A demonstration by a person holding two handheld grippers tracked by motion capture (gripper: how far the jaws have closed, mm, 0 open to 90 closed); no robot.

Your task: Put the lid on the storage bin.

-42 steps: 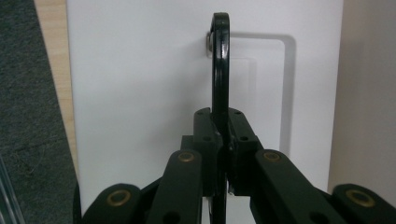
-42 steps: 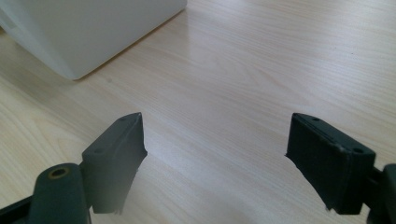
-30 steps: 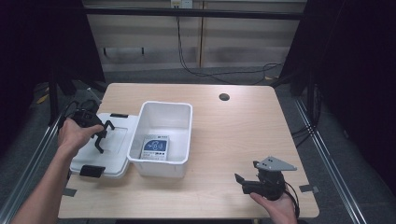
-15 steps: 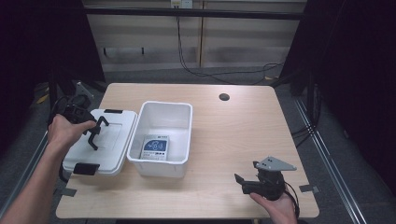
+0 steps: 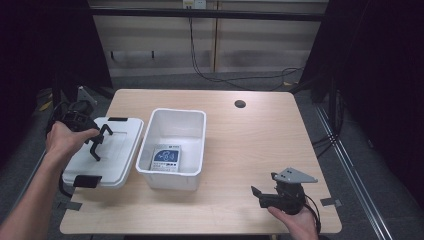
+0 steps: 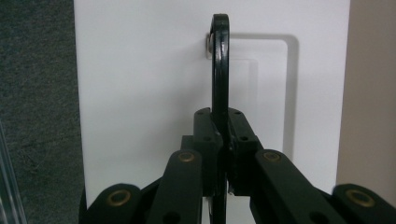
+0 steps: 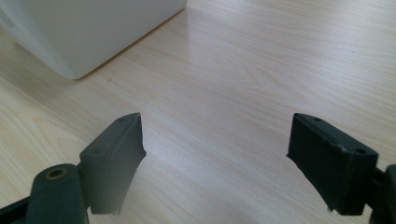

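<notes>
Lying flat in the open white bin (image 5: 172,145), a small blue-and-white packet (image 5: 164,157) shows a pale round emblem on a blue panel; its writing is too small to read. No other lettering shows on the lid or the bin.

At about 9 o'clock from the bin, just beside its wall, a white lid (image 5: 107,152) rests at the left edge of the table (image 5: 260,145), its long axis running from 6 to 12 o'clock on the tabletop. Black latches sit at both short ends, one at the far end (image 5: 118,119) and one at the near end (image 5: 86,181). A black handle (image 6: 220,65) stands on the lid's top; in the left gripper view it runs straight up the middle, edge-on, with a small metal pivot at its upper end against the white surface.

The left gripper (image 5: 96,142), held in the person's left hand (image 5: 67,139), has its jaws pinched tight on that handle, the black bar pressed between both pads.

At about 4 o'clock from the bin, well apart from it, the right gripper (image 5: 257,194) hovers low over bare wood, held by the right hand (image 5: 296,220) at the table's near edge. Its jaws stand wide apart with nothing between them, pointing toward 9 o'clock. The right gripper view shows a bin corner (image 7: 84,28) at upper left
</notes>
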